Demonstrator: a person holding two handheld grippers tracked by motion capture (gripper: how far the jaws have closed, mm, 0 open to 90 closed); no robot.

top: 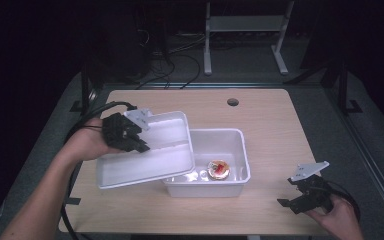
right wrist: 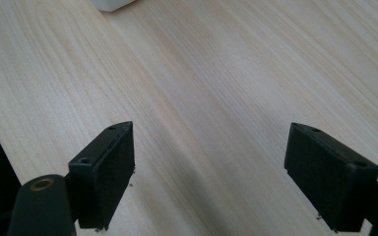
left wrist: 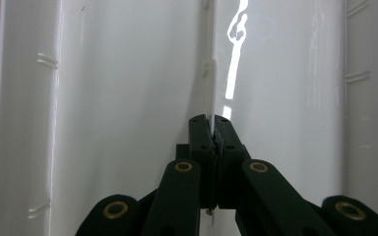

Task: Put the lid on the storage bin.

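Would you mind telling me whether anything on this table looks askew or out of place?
Yes: the white plastic lid sits tilted, half over the open white plastic bin, because the left claw is clamped on a thin ridge of it. A small round red-and-yellow item lies inside. The right claw is open above the wooden table.

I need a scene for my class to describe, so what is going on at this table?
A person's left gripper is clamped on a ridge of a white lid, holding it tilted over the left part of an open white tub. A small round item lies inside. The right gripper rests open on the wooden table.
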